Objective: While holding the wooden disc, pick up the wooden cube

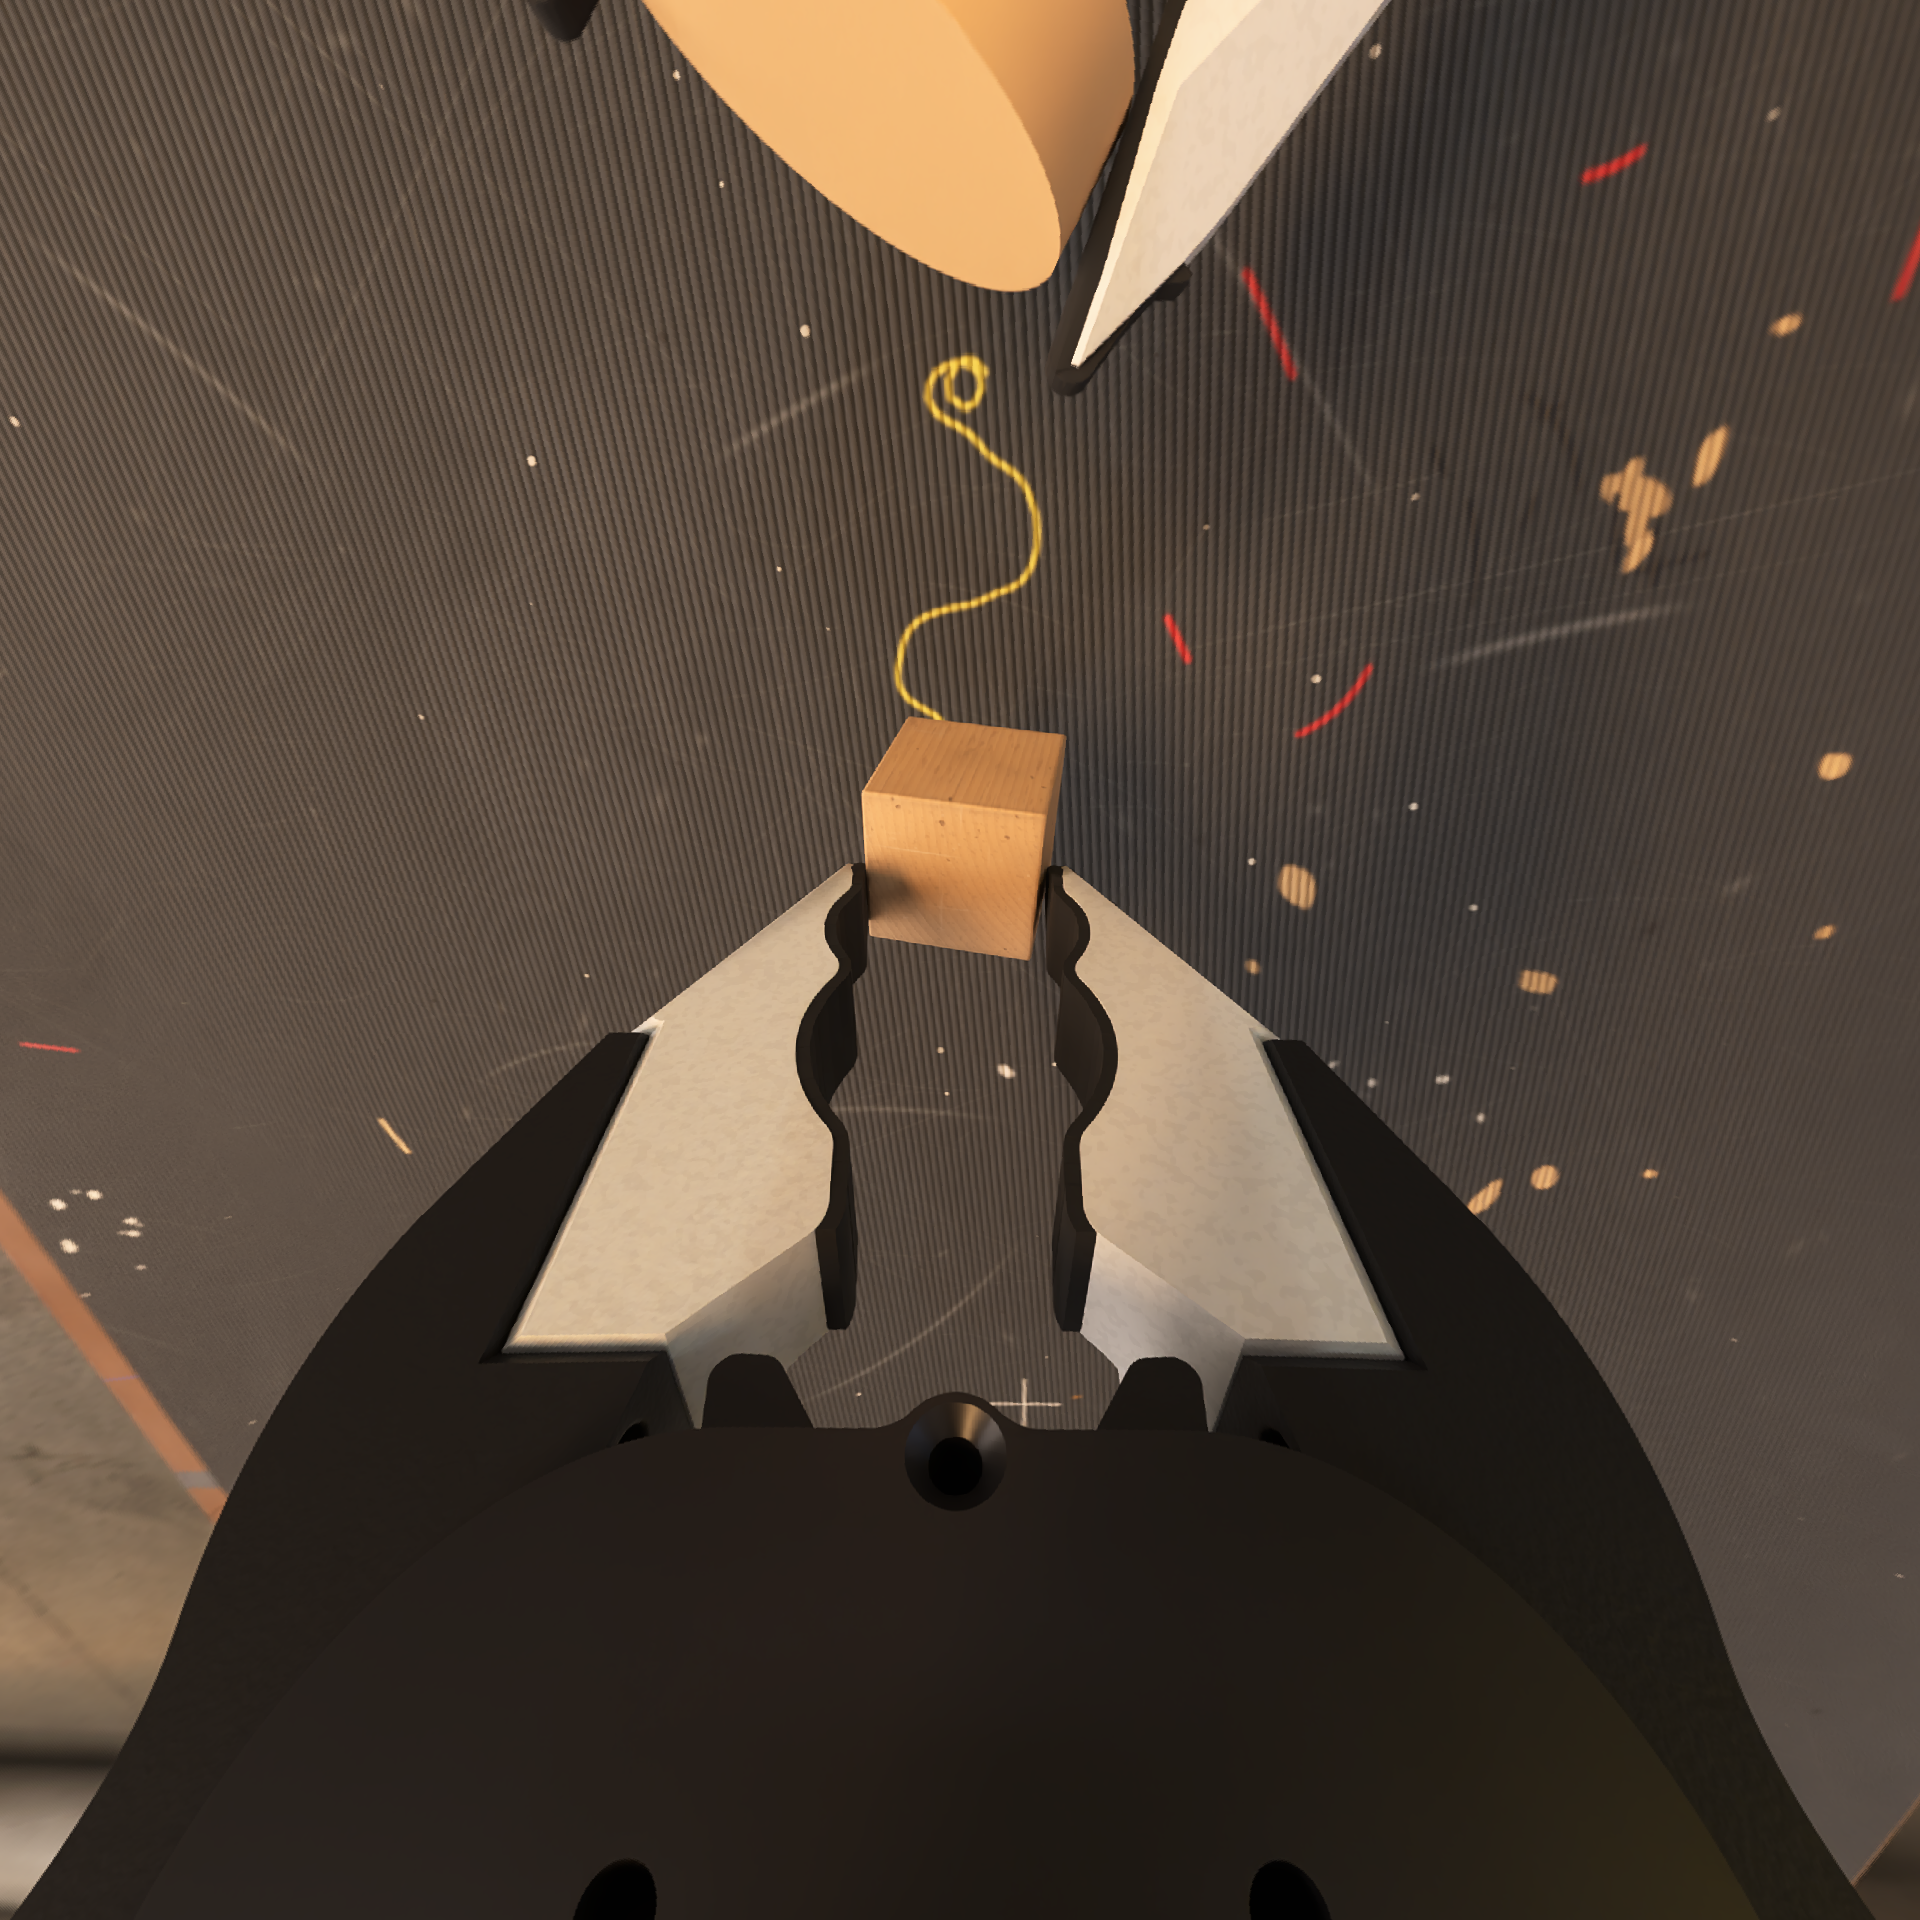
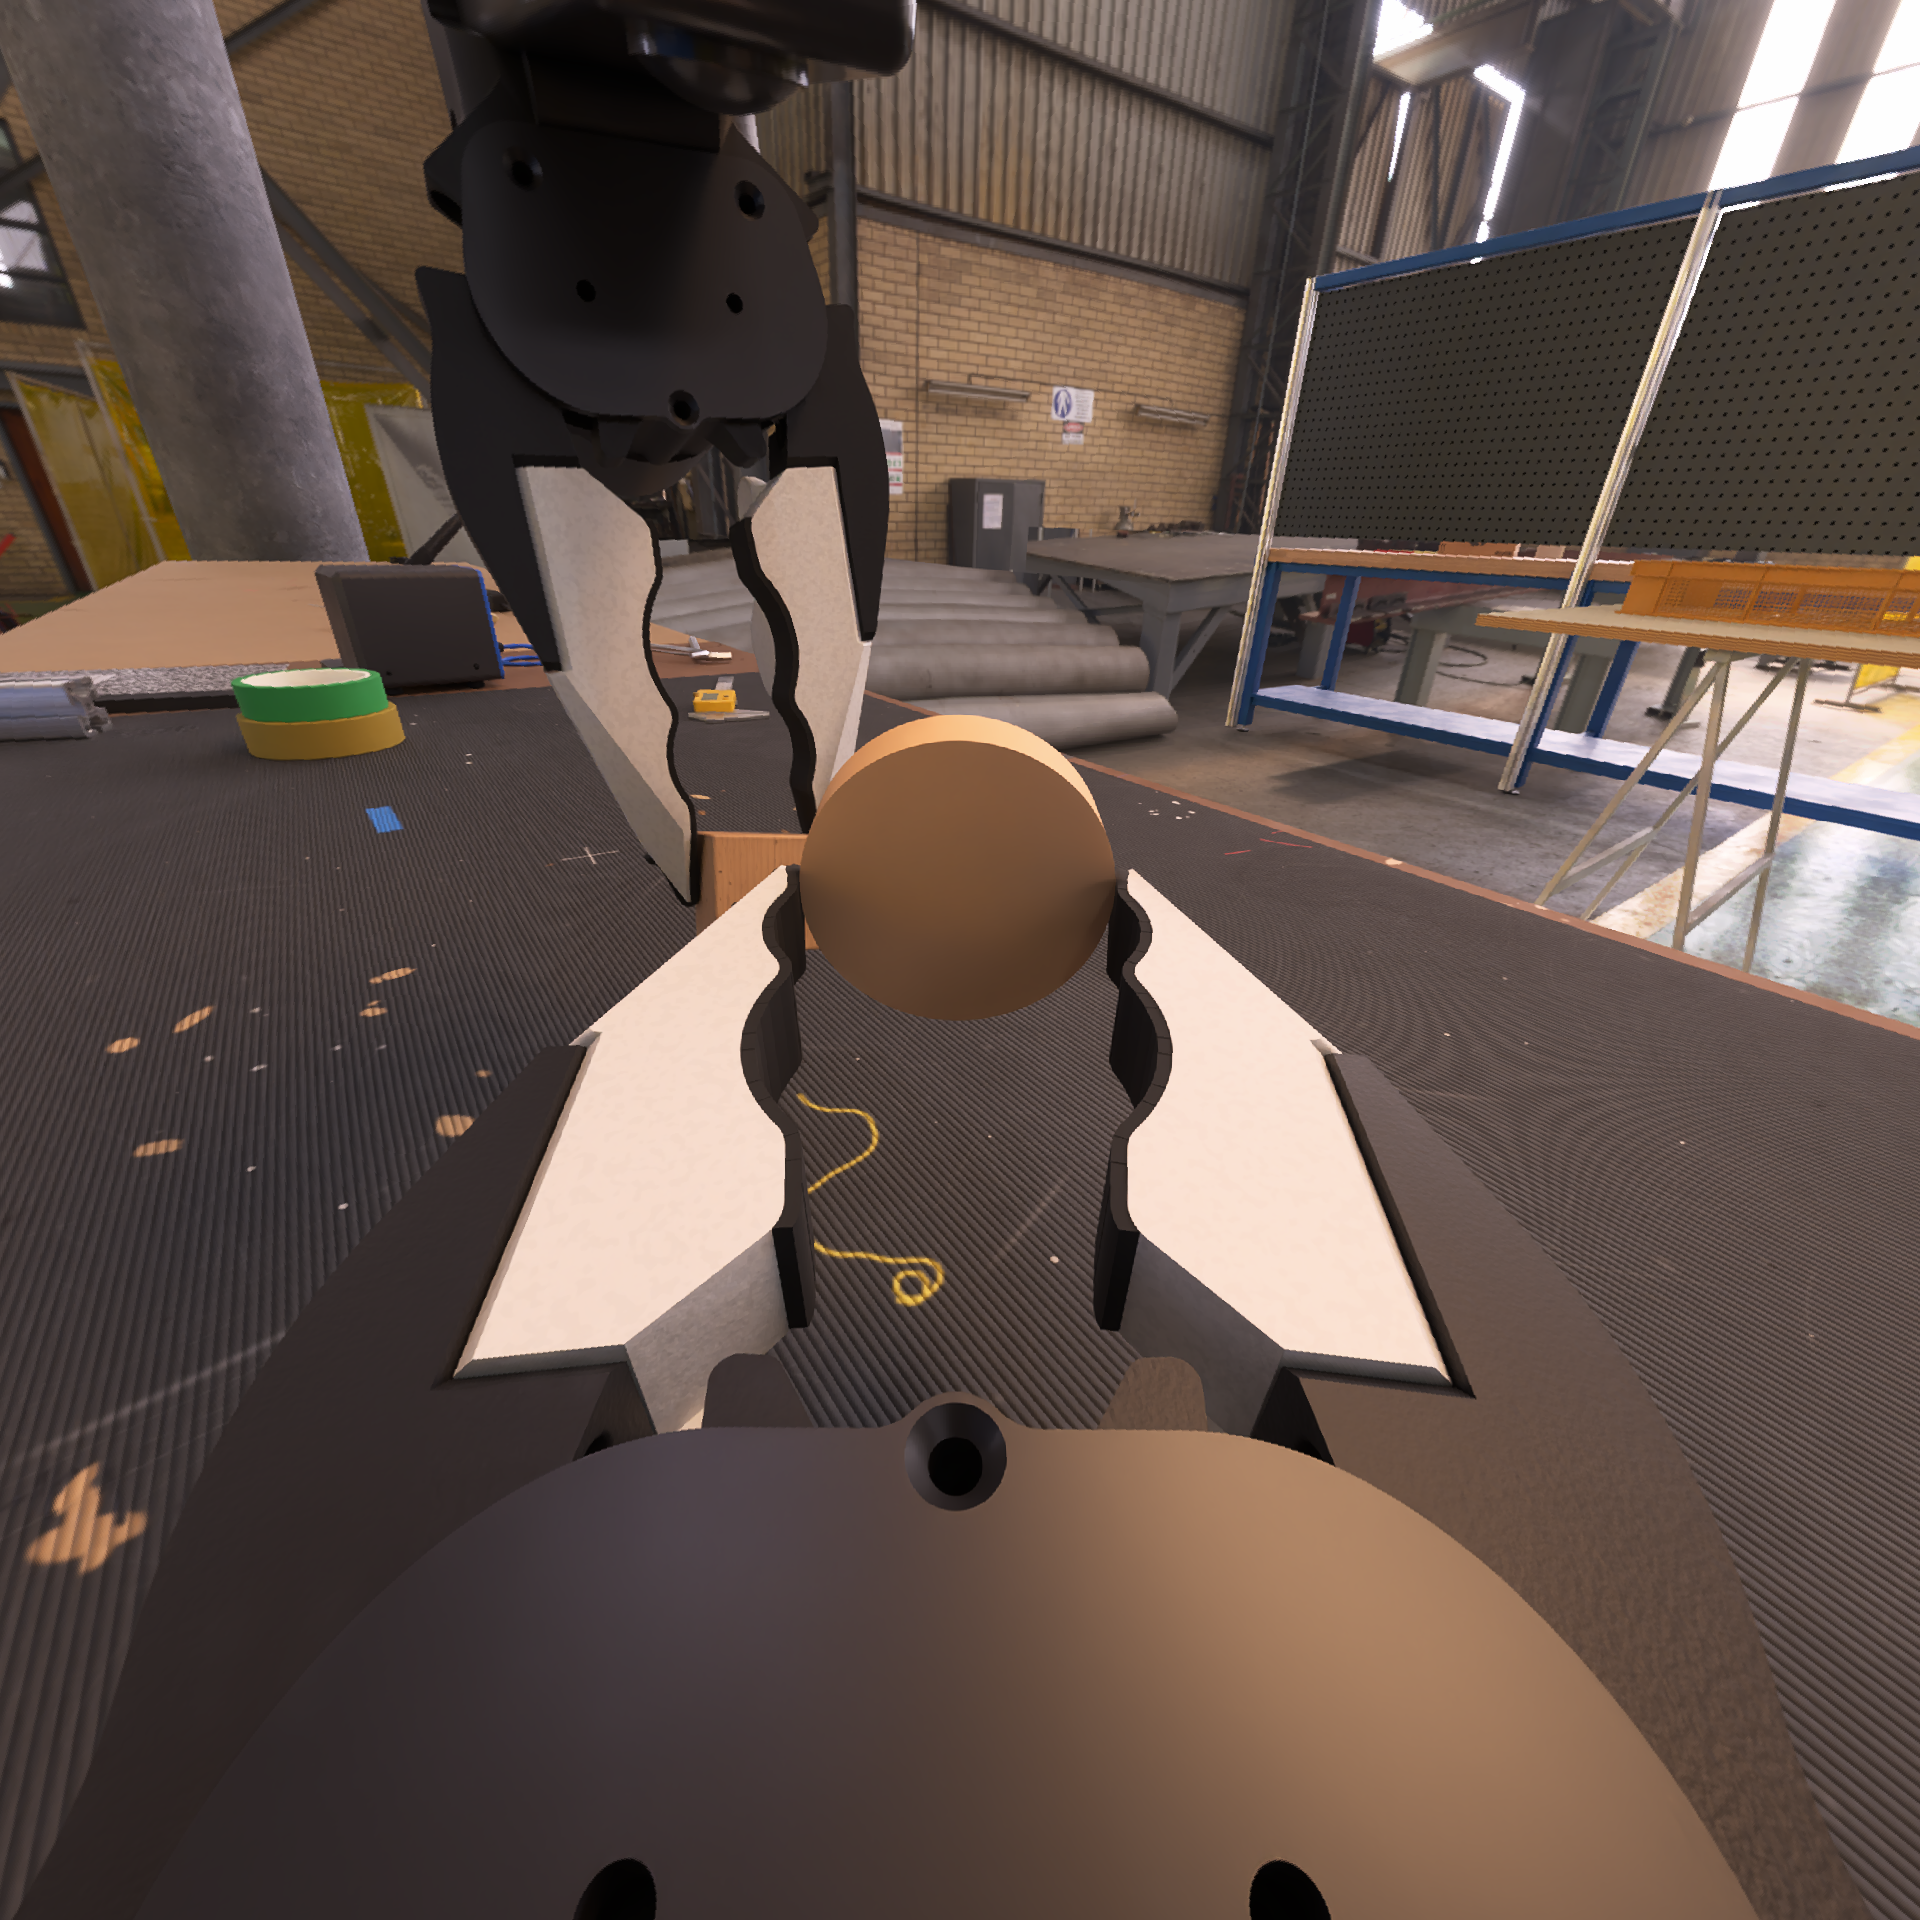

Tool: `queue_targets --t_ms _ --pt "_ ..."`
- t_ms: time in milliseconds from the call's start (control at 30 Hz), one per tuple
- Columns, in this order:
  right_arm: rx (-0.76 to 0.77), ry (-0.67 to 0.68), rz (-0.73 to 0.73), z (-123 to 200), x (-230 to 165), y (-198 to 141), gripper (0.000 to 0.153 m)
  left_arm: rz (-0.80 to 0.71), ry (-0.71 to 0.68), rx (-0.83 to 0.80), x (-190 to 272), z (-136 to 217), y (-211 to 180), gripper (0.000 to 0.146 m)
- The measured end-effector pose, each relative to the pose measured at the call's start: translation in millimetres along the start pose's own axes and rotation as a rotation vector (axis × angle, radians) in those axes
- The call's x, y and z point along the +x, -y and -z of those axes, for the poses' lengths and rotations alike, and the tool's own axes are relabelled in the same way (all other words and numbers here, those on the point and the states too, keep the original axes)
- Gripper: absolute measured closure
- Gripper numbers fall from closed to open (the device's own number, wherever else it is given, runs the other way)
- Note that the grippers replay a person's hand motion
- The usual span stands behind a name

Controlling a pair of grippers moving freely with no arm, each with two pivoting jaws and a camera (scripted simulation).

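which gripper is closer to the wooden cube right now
Left. The left gripper has its fingertips on either side of the wooden cube. The right gripper sits across from it, clamped on the wooden disc.

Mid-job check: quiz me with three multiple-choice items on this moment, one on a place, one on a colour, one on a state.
1. Where is the cube?
A. between the left gripper's fingertips
B. on top of the disc
C. beside the tape rolls

2. What colour is the upper tape roll?
A. red
B. green
C. blue

3. What does the right gripper hold?
A. nothing
B. the cube
C. the disc

Answers:
1 A: the left wrist view shows both tips at the cube's sides.
2 B: a green roll sits on a yellow one.
3 C: its fingertips press the disc's rim on either side.
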State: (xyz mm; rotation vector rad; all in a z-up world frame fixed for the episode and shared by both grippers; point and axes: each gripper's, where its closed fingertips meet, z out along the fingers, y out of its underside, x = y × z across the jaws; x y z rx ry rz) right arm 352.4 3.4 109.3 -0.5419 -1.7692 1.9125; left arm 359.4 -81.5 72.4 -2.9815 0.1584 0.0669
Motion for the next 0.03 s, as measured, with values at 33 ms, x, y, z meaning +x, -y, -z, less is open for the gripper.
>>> queue_targets --t_ms 33 --pt "0.0 -0.001 -0.001 0.0 0.1 0.0 0.094 -0.009 0.013 -0.012 -1.1 -1.1 1.0 0.112"
